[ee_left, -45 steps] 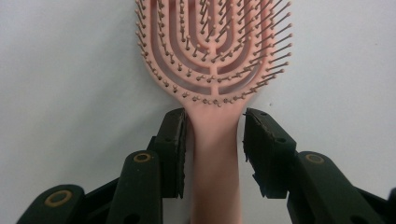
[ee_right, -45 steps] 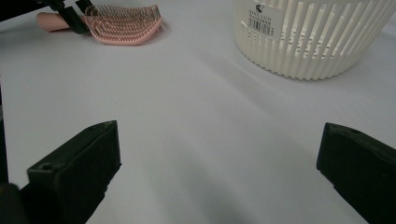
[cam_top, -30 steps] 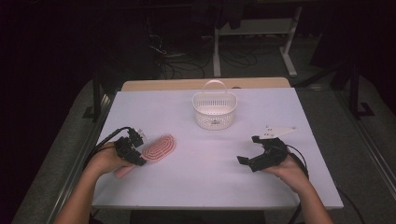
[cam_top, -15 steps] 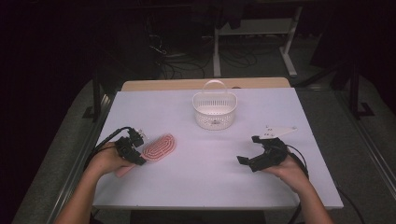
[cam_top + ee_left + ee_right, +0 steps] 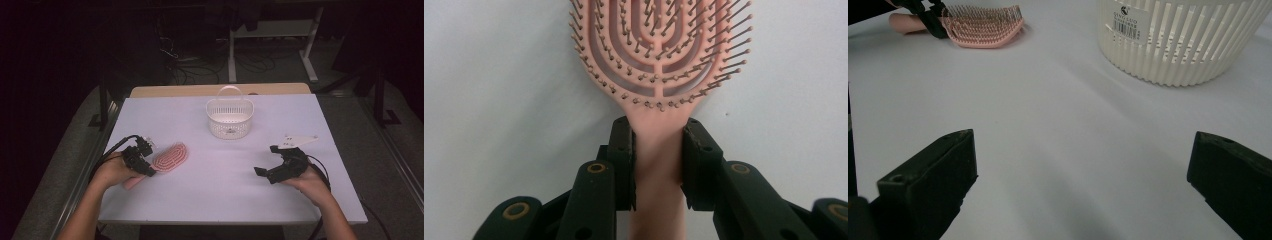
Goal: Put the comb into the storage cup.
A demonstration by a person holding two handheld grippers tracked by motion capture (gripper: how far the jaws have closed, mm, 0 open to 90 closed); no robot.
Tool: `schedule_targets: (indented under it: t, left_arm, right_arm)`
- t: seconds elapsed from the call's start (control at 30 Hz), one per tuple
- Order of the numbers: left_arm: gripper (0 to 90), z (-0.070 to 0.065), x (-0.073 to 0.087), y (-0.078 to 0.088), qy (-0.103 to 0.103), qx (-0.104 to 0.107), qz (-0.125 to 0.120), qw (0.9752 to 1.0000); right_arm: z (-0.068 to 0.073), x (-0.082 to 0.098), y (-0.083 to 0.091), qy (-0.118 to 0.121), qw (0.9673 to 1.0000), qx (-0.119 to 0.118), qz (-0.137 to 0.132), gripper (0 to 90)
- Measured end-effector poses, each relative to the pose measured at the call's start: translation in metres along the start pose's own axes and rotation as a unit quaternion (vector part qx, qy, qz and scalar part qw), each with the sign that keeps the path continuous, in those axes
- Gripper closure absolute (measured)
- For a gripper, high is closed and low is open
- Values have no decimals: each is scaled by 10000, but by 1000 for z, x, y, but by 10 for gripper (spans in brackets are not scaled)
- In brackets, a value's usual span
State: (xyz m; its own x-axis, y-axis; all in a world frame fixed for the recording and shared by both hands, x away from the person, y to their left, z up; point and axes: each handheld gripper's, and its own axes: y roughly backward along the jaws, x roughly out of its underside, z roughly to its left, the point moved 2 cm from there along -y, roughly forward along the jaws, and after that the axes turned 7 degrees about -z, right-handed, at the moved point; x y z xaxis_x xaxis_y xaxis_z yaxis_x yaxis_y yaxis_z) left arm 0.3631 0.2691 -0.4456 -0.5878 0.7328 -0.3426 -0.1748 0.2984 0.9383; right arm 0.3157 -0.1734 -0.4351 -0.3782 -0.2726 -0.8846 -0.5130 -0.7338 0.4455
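On table: left gripper (image 5: 658,165) jaws clamp hairbrush (image 5: 656,55) handle; right gripper (image 5: 1080,185) jaws wide, empty.

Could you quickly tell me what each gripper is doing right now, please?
Left gripper: shut on the brush, at its handle.
Right gripper: open, holding nothing.

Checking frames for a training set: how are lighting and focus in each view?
High view: table bright, surroundings nearly black. Left gripper view: hairbrush bristles sharp, evenly lit. Right gripper view: near jaws soft, basket casts a faint shadow.
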Motion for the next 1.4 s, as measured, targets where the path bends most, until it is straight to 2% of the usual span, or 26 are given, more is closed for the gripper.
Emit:
schedule_targets:
  t: [0.33, 0.43, 0.83, 0.87, 0.97, 1.07, 1.13, 1.4]
  left_arm:
    - [706, 1, -2, 10, 86, 38, -340, 9994]
    - [706, 2, -3, 14, 148, 28, -561, 9983]
    - [706, 5, -5, 24, 285, 50, -1109, 9934]
    - [706, 6, -6, 26, 322, 66, -1248, 9916]
    - [706, 6, -6, 29, 360, 152, -1424, 9890]
    - [706, 5, -7, 30, 280, 144, -1531, 9877]
    - [706, 5, -8, 31, 264, 114, -1644, 9860]
    - [706, 4, -9, 40, 221, 147, -2115, 9770]
  right_arm:
    - [0, 0, 0, 0, 10000, 0, 5, 0]
    - [0, 0, 0, -1, 10000, 1, 4, 0]
    - [0, 0, -1, -1, 10000, 1, 8, 0]
    - [0, 0, -1, 0, 10000, 1, 13, 0]
    - [1, 0, -1, 0, 10000, -5, 19, 0]
    - [1, 0, -1, 1, 10000, -2, 9, 0]
    - [0, 0, -1, -2, 10000, 1, 6, 0]
    - [0, 0, -1, -2, 10000, 3, 6, 0]
